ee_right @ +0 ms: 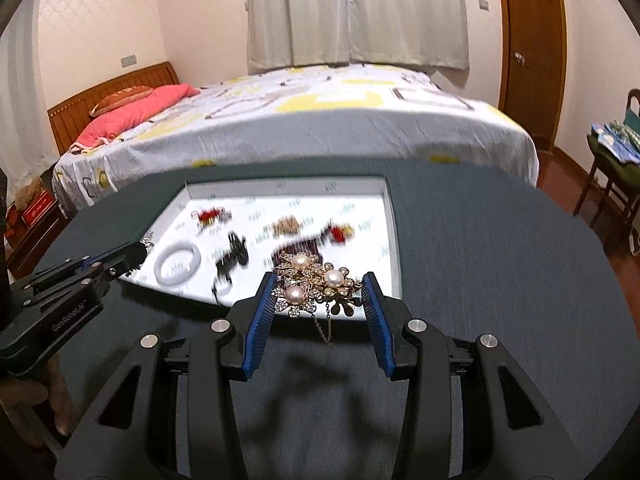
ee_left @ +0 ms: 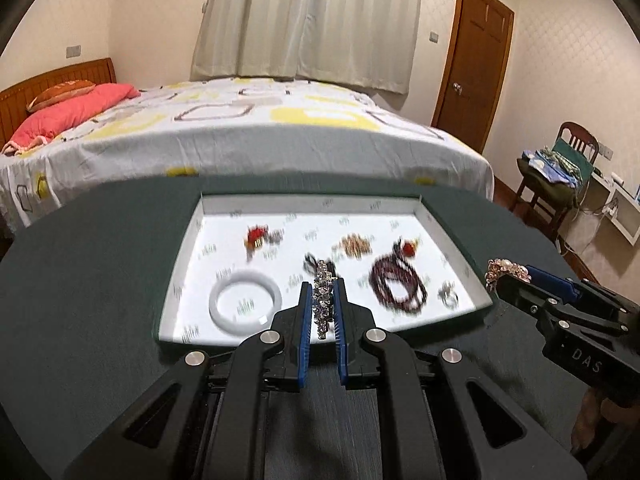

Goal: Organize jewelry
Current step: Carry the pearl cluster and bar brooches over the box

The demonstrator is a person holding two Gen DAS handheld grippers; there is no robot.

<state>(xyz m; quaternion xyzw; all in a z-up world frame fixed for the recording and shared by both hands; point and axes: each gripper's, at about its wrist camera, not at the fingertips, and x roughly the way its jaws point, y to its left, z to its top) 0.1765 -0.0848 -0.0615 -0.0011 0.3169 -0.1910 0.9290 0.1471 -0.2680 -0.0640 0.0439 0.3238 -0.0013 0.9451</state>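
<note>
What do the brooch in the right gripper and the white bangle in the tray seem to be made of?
Brooch: gold-toned metal with glossy pearl-like beads and sparkling clear stones, likely costume jewelry.
White bangle: smooth, opaque, milky ring, possibly jade, glass or plastic; blur leaves it open.

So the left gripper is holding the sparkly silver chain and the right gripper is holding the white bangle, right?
Not quite. The left gripper does hold the sparkly silver chain, but the right gripper is shut on a gold pearl brooch, as the right wrist view shows. The white bangle lies in the white tray, and neither gripper holds it.
</note>
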